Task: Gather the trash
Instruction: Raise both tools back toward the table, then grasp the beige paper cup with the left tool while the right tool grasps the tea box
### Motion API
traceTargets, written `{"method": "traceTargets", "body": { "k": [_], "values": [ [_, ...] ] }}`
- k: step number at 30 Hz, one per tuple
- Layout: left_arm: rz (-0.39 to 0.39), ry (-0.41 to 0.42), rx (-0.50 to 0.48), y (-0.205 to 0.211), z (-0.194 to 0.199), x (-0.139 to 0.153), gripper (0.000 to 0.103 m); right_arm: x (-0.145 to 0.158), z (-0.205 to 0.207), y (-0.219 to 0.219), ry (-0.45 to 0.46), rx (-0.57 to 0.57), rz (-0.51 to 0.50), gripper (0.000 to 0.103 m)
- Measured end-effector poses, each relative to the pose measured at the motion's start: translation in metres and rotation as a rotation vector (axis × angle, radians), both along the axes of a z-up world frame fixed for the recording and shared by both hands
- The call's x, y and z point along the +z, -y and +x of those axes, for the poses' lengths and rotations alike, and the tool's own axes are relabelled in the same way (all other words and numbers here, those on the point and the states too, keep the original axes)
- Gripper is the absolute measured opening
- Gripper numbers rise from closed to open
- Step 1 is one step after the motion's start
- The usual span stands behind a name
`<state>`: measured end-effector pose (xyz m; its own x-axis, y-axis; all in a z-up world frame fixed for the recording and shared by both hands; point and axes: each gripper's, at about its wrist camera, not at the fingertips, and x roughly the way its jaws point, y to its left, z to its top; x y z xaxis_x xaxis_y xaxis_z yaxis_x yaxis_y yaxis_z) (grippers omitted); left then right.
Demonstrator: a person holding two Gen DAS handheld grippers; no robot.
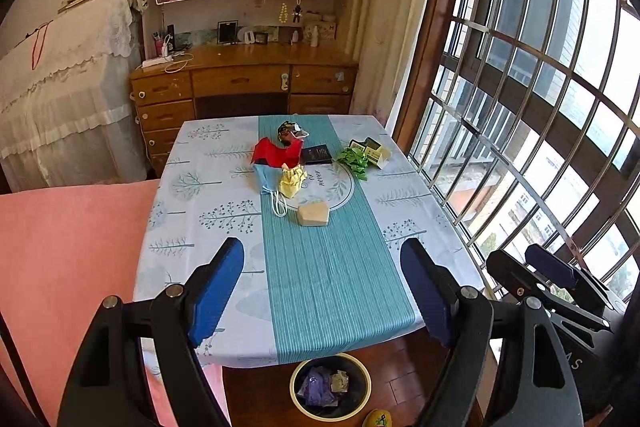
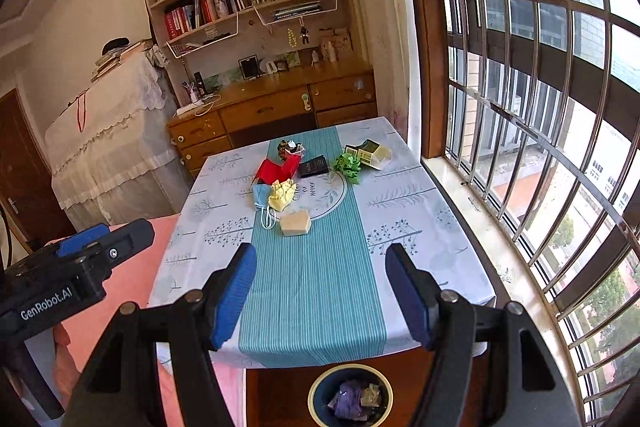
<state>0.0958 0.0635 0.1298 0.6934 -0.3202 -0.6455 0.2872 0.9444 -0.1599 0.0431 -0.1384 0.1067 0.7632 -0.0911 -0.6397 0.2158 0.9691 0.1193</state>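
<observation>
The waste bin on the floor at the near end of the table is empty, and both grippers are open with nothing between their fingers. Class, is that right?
Not quite. The waste bin is not empty: the right wrist view shows crumpled purple and beige scraps inside it. The rest holds: it sits on the floor at the near end of the table, and the left gripper and right gripper are open, holding nothing.

Worktop point(image 1: 224, 195): we see a tree-print cloth with a teal striped runner.
On it: red wrapper point(image 1: 276, 151), blue mask point(image 1: 267, 179), yellow wrapper point(image 1: 293, 181), beige box point(image 1: 314, 213), dark booklet point(image 1: 317, 155), green wrapper point(image 1: 353, 162).
Floor point(image 1: 260, 391): we see a bin point(image 1: 297, 373) holding crumpled trash.
</observation>
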Motion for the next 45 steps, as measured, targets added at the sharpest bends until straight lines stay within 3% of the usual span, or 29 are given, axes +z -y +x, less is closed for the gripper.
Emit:
{"method": "traceTargets", "body": {
  "k": [6, 14, 17, 22, 28, 36, 41, 45],
  "values": [
    [-0.024, -0.041, 0.030, 0.010, 0.036, -0.020, 0.079, -0.014, 0.032, 0.020, -0.037, 0.021, -0.009, 0.067],
    [-0.035, -0.125, 0.165, 0.036, 0.119, -0.067, 0.079, -0.070, 0.132, 0.082, -0.166, 0.097, 0.085, 0.064],
    [-0.052, -0.209, 0.248, 0.050, 0.158, -0.092, 0.079, -0.091, 0.180, 0.106, -0.240, 0.166, 0.090, 0.055],
    [-0.035, -0.355, 0.364, 0.082, 0.217, -0.139, 0.079, -0.118, 0.250, 0.144, -0.315, 0.282, 0.070, 0.055],
    [-0.001, -0.475, 0.415, 0.117, 0.271, -0.195, 0.079, -0.158, 0.314, 0.174, -0.363, 0.367, 0.004, 0.055],
    [0.065, -0.588, 0.473, 0.129, 0.306, -0.255, 0.079, -0.190, 0.359, 0.190, -0.391, 0.423, -0.015, 0.055],
    [0.038, -0.614, 0.538, 0.122, 0.307, -0.271, 0.079, -0.197, 0.369, 0.191, -0.357, 0.450, -0.101, 0.055],
    [0.051, -0.579, 0.548, 0.122, 0.307, -0.273, 0.071, -0.201, 0.377, 0.187, -0.329, 0.474, -0.182, 0.055]
  ]
}}
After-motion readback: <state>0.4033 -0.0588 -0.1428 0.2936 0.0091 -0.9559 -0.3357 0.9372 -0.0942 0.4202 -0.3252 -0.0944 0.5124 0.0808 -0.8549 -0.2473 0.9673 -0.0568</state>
